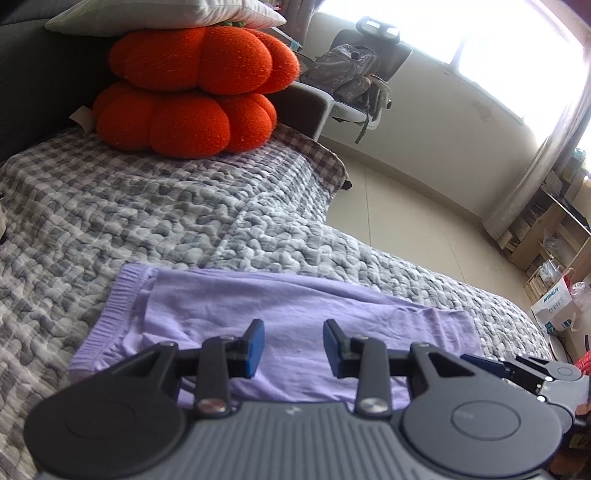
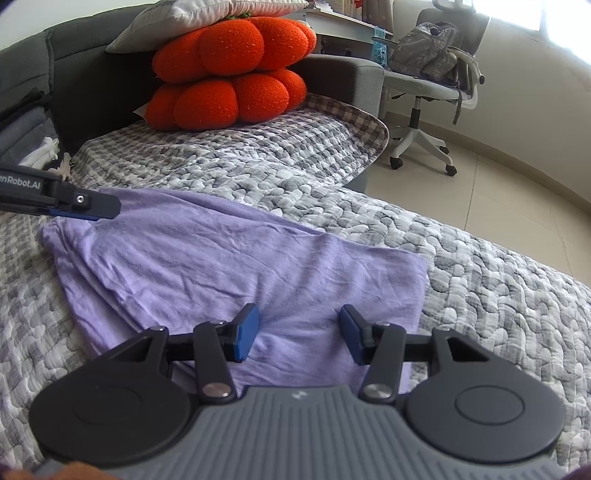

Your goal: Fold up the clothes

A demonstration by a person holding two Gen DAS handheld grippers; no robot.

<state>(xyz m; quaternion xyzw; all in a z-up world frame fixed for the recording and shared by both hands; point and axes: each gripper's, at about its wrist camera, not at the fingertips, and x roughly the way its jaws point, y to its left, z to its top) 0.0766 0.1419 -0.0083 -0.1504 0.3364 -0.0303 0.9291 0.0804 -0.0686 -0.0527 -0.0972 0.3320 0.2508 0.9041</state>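
Note:
A lilac garment [image 1: 280,306] lies folded flat on the grey checked quilt [image 1: 155,206], its ribbed hem at the left in the left wrist view. Above its near edge hovers my left gripper [image 1: 293,343], open, with nothing between the blue pads. In the right wrist view the same garment [image 2: 240,266] fills the middle. My right gripper [image 2: 299,328] is open over the garment's near right part, and no cloth is pinched. My left gripper [image 2: 107,208] reaches in from the left over the garment's far left corner. The side of my right gripper [image 1: 476,360] shows at the lower right.
Two orange pumpkin cushions [image 2: 229,77] under a pale pillow [image 2: 207,18] are stacked at the back of the quilt. An office chair [image 2: 424,88] carrying a backpack stands on the tiled floor [image 2: 498,192] to the right. Shelves and bags [image 1: 554,280] line the far right.

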